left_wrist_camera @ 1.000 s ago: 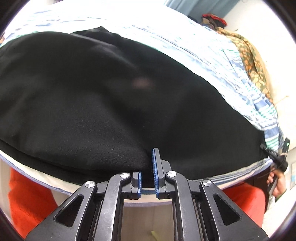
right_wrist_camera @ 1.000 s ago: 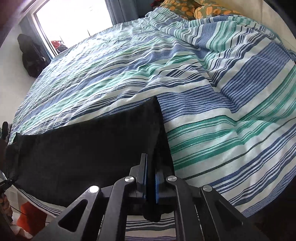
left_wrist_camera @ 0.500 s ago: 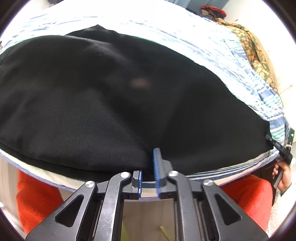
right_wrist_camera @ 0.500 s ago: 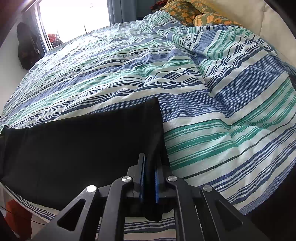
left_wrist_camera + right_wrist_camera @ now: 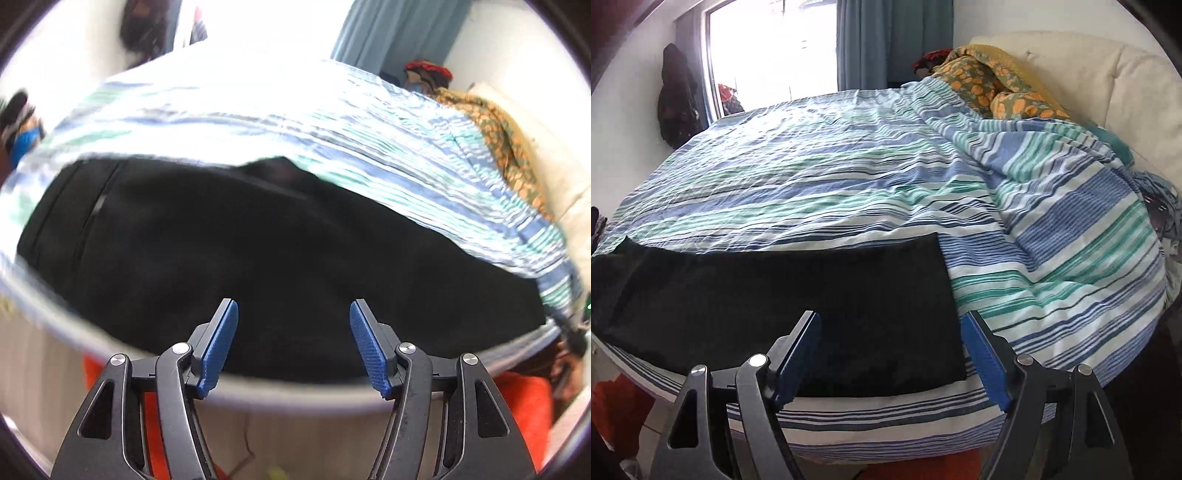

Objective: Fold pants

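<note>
Both grippers have let go since the earlier frames: each was pinched on the near edge of the black pants, and their jaws have just been opening, w/ nothing clamped now. Left gripper (image 5: 294, 319) stands wide apart above the cloth, blue pads clear of it, and has lifted back a bit; its view is motion-blurred. Right gripper (image 5: 891, 330) is likewise spread wide, one finger over the pants, the other just past their short right-hand end, over the bedspread.

Black pants (image 5: 768, 295) lie flat as a long band along the near edge of the striped bedspread (image 5: 849, 177), legs apparently stacked one on the other. Laid near the edge prob. so both hands reach easily; flat so the next fold lands clean.

Judgement: lengthwise fold looks done, release follows it; a crosswise fold prob. remains.

Orange floral blanket (image 5: 993, 81) bunched at the far corner, well apart.
</note>
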The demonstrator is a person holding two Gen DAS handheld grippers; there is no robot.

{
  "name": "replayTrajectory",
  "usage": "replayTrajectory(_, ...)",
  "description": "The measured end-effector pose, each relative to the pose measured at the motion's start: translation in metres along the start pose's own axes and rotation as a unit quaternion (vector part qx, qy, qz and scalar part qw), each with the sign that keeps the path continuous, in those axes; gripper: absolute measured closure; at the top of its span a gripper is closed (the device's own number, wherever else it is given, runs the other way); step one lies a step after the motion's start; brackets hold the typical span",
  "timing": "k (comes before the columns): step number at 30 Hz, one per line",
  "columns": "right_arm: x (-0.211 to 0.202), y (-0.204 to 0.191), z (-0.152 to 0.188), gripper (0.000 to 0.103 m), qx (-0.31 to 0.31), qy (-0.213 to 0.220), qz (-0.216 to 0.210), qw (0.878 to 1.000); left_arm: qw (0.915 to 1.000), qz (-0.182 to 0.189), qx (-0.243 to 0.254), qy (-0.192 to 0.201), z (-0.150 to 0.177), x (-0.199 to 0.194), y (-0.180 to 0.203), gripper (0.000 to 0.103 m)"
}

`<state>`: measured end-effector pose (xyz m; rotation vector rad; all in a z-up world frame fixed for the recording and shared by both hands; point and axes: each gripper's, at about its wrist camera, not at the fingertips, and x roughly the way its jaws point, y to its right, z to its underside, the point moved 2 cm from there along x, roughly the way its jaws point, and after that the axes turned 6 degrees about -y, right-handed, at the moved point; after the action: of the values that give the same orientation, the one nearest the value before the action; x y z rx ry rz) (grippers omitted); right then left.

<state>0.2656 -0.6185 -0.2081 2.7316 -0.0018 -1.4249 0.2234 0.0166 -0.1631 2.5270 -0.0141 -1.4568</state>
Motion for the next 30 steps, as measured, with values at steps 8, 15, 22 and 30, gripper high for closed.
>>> replayTrajectory(8,0.056,-0.010,0.014,0.019,0.021,-0.087,-0.042,0.995,0.9908,-0.091,0.025,-0.096,0.017,0.053,-0.017,0.092)
replayTrajectory(15,0.063,-0.014,0.014,0.006,0.025,-0.089,-0.053,0.994,0.9938,-0.074,-0.008,-0.083,0.031,0.026,-0.028,0.077)
replayTrajectory(22,0.064,-0.014,0.012,0.005,0.021,-0.089,-0.048,0.995,0.9947,-0.092,0.037,-0.028,-0.035,0.029,0.008,0.028)
replayTrajectory(30,0.065,-0.013,0.012,0.004,0.015,-0.091,-0.054,0.994,0.9864,-0.151,-0.010,-0.063,-0.105,0.109,-0.001,0.020)
